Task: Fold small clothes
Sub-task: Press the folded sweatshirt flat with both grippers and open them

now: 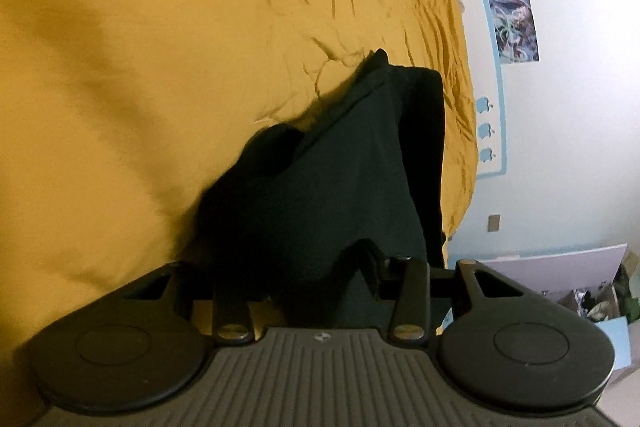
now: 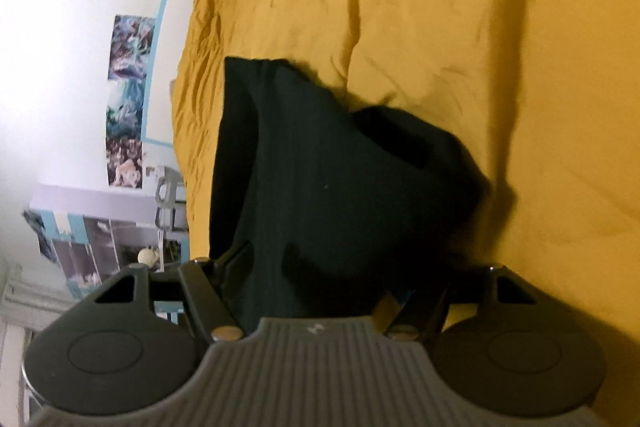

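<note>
While a dark garment (image 1: 352, 167) was draped over the yellow bedspread (image 1: 160, 47), its near end lay between both grippers' fingers. Whether the left gripper (image 1: 320, 267) or right gripper (image 2: 340, 267) was clamped could not be told.

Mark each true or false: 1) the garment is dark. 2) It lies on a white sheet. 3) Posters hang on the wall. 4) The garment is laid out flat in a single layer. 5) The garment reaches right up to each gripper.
1) The garment is dark: true.
2) It lies on a white sheet: false; the bedcover under it is mustard yellow.
3) Posters hang on the wall: true.
4) It is flat in a single layer: false; it is bunched, with layers overlapping.
5) It reaches right up to the left gripper and the right gripper: true.
</note>
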`<state>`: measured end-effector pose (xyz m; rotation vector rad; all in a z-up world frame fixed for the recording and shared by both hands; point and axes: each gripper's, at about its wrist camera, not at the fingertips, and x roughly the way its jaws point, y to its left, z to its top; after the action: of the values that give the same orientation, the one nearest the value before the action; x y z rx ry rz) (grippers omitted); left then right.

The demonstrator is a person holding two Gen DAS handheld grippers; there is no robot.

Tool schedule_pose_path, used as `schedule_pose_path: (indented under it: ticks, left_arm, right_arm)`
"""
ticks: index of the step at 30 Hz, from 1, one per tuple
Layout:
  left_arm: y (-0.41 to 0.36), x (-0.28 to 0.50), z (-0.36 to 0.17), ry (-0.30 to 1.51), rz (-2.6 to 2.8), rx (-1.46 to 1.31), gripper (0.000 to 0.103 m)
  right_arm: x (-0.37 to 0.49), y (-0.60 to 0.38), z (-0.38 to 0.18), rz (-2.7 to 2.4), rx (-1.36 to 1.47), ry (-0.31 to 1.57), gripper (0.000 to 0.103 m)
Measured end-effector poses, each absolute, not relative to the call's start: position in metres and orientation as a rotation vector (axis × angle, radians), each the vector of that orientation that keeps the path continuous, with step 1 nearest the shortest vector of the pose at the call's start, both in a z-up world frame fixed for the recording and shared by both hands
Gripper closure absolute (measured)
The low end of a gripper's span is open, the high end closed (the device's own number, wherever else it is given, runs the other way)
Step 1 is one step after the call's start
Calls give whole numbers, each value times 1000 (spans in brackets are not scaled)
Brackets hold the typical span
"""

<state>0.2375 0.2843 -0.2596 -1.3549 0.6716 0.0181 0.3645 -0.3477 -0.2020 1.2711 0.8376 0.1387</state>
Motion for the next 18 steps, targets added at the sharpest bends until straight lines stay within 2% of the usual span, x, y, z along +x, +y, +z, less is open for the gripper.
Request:
schedule_pose_path:
  ticks: [1, 2, 3, 4, 5, 7, 11, 18]
  left_arm:
    - [284, 237, -259, 661, 10, -1360, 57]
    - [284, 234, -259, 654, 8, -1368, 58]
    - [284, 235, -258, 653, 9, -1376, 62]
    - [284, 234, -258, 654, 17, -1381, 72]
    - [284, 234, -257, 653, 17, -1382, 77]
    - [284, 232, -250, 635, 7, -1380, 86]
    - [285, 231, -222, 614, -14, -1338, 96]
    - [281, 183, -166, 577, -102, -1277, 98]
  right_arm:
    - [367, -347, -203, 130, 1284, 832, 37]
    - [370, -347, -205, 122, 1295, 831, 42]
    - [373, -345, -204, 113, 1303, 835, 58]
    - [377, -344, -204, 104, 1301, 842, 70]
    - [379, -343, -205, 86, 1294, 855, 84]
    - [381, -344, -206, 67, 1323, 866, 90]
    - [373, -343, -183, 80, 1289, 843, 94]
    - [333, -342, -115, 164, 1202, 813, 94]
